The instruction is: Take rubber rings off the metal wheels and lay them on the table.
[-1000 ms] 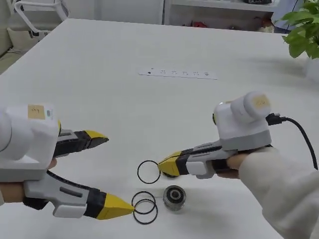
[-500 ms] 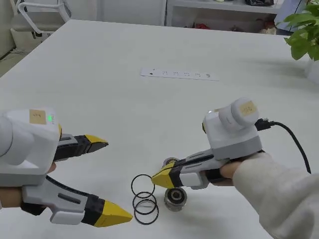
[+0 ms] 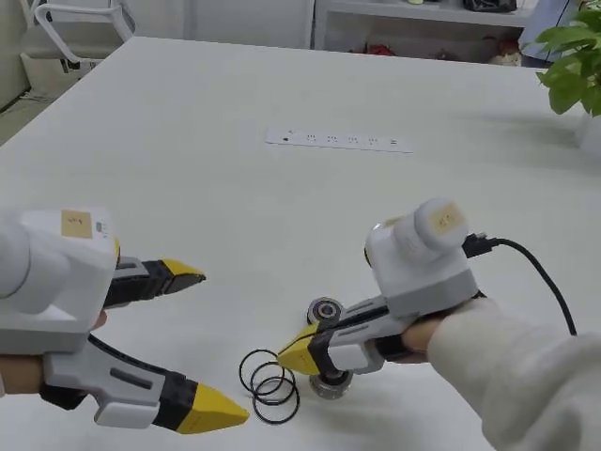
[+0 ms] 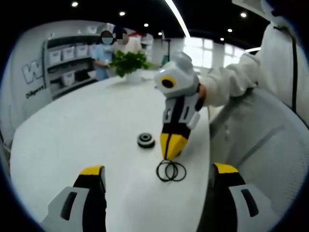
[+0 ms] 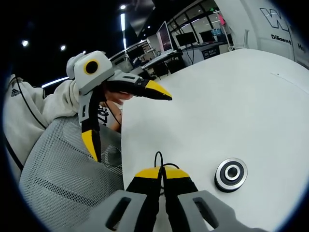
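Rubber rings (image 3: 271, 385), three thin black loops, lay overlapping on the white table (image 3: 282, 197) close to the person's side. In the left gripper view the same rings (image 4: 170, 171) sat just ahead, between that gripper's two yellow tips.

The right gripper (image 3: 289, 355), held in a hand with a pale sleeve, pointed at the rings with its jaws clenched together. In the right gripper view, the thin edge of the top ring (image 5: 157, 157) rose from between the closed tips (image 5: 161, 173), so the jaws seemed to be pinching that ring while it rested against the other two.

The left gripper (image 3: 202, 343) hovered just beside the rings, jaws spread wide and grasping nothing.

One metal wheel (image 3: 325, 311) sat flat on the table just beyond the right gripper. A second wheel (image 3: 331, 383) lay on the near side, partly hidden under that gripper and just beside the rings.

Farther back on the table lay a white power strip (image 3: 338, 140). A leafy green plant (image 3: 573, 56) stood at the far right corner.
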`<move>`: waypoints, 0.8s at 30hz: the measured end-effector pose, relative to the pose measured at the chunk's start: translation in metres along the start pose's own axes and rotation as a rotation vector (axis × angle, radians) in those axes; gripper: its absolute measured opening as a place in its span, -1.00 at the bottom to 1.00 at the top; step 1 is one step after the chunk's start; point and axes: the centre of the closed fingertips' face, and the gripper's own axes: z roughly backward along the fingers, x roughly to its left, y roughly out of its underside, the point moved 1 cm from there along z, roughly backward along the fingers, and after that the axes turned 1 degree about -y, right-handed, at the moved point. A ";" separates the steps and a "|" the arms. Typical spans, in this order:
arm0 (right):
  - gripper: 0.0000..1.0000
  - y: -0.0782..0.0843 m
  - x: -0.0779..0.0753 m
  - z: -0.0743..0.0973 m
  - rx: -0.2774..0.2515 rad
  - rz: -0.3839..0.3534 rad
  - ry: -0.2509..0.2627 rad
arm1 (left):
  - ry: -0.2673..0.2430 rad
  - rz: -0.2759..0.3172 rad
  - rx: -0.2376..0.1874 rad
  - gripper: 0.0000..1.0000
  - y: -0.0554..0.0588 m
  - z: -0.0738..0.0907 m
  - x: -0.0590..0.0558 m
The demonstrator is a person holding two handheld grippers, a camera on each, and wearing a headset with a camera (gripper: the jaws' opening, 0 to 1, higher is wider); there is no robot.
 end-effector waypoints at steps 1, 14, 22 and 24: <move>-1.00 0.001 0.000 0.000 0.003 0.002 0.003 | 0.001 0.000 0.002 0.86 0.000 0.000 0.000; -1.00 0.005 -0.007 -0.003 0.020 0.028 0.045 | 0.014 0.002 0.026 0.83 0.005 -0.002 -0.002; -0.93 0.006 -0.010 -0.004 0.024 0.037 0.060 | 0.018 0.003 0.035 0.82 0.008 -0.002 -0.002; -0.91 0.006 -0.011 -0.004 0.025 0.038 0.066 | 0.017 0.003 0.036 0.82 0.008 -0.002 -0.002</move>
